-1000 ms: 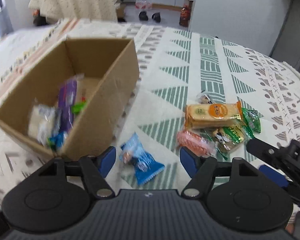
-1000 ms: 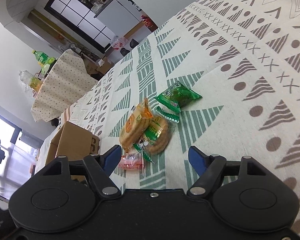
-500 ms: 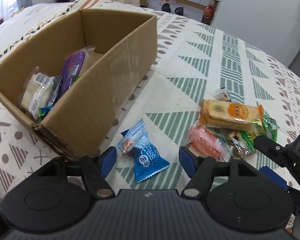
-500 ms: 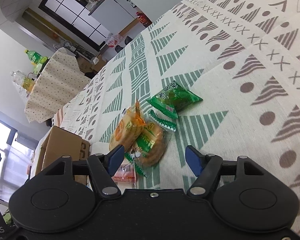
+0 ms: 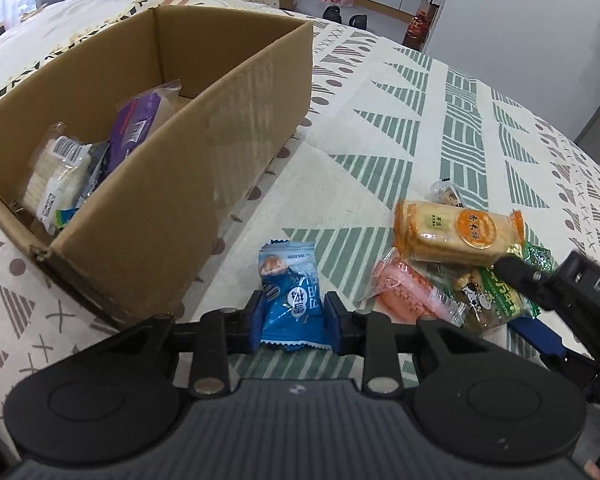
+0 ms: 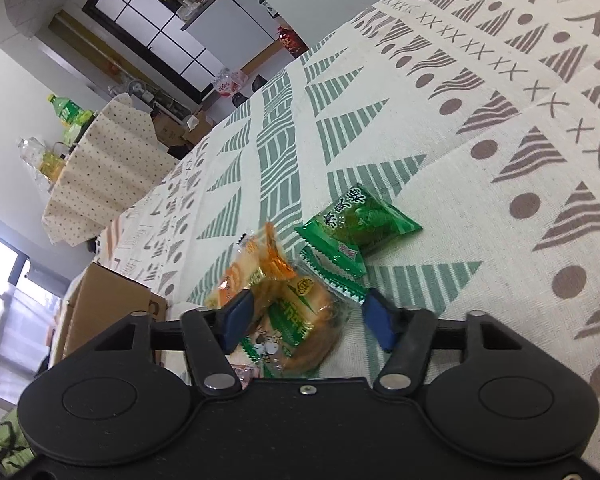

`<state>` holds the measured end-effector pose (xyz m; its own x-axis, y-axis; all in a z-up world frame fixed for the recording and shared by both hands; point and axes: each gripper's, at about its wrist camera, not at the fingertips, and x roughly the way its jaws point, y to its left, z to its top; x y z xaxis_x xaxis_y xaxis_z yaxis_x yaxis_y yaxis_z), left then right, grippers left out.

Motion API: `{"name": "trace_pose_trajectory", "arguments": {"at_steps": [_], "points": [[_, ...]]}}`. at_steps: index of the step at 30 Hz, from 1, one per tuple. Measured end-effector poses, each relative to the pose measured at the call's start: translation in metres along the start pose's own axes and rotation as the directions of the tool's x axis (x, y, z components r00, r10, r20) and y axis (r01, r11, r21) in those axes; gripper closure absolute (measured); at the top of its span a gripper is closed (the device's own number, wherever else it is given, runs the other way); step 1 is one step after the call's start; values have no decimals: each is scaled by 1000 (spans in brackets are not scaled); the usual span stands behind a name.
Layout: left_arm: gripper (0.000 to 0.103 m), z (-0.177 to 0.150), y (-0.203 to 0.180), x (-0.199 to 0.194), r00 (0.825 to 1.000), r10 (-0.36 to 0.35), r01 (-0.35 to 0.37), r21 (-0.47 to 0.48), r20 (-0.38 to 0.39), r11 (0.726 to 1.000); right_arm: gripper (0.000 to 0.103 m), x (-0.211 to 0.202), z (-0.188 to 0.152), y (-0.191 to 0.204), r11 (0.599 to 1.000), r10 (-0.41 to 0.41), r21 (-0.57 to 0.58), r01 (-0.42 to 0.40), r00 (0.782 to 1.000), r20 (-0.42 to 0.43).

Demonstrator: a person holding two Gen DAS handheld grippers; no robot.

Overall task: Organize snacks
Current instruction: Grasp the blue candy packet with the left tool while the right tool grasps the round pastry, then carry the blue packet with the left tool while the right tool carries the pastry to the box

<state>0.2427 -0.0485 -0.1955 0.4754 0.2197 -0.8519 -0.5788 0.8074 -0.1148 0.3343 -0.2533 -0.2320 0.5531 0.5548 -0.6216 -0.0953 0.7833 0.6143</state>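
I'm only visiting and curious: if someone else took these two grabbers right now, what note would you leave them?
Left gripper: shut on the blue candy packet, which lies on the tablecloth beside the cardboard box.
Right gripper: open, around the green-labelled cake packet.
Done: several snacks lie in the box.
Left: the blue packet, orange cracker pack, pink packet and green candy packets.

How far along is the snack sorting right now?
Several packets already sit in the cardboard box. The left gripper is shut on the blue candy packet; the open right gripper straddles the green-labelled biscuit pack. The orange cracker pack, pink packet and green candy packets remain.
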Motion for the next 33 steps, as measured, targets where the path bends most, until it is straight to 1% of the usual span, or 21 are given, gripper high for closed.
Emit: {"name": "trace_pose_trajectory", "arguments": {"at_steps": [1,2,6,15,19,27,33], "points": [[73,0,0,0,1000,-2,2,-1,-1,1000,58,0,0,-1,1000,-5,3,5,1000,-4],[73,0,0,-1,1000,-5,5,-1,-2,1000,68,0,-1,-3,1000,-10,9,10,1000,-6],[74,0,-1,-7,1000,-31,31,13,-1,999,75,-5,-1,-6,999,10,43,-9,1000,-10],[74,4,-5,-29,995,-98,96,65,24,993,84,-30,-4,3,1000,11,14,-11,1000,24],[74,6,-6,-41,991,-126,122,84,40,989,86,-42,-6,8,1000,11,-5,-11,999,41],[74,11,-3,-64,982,-180,172,117,61,978,87,-62,-7,25,998,25,-53,-21,996,81],[74,18,6,-83,974,-207,193,136,92,972,87,-75,-6,42,995,50,-88,-40,993,111]]}}
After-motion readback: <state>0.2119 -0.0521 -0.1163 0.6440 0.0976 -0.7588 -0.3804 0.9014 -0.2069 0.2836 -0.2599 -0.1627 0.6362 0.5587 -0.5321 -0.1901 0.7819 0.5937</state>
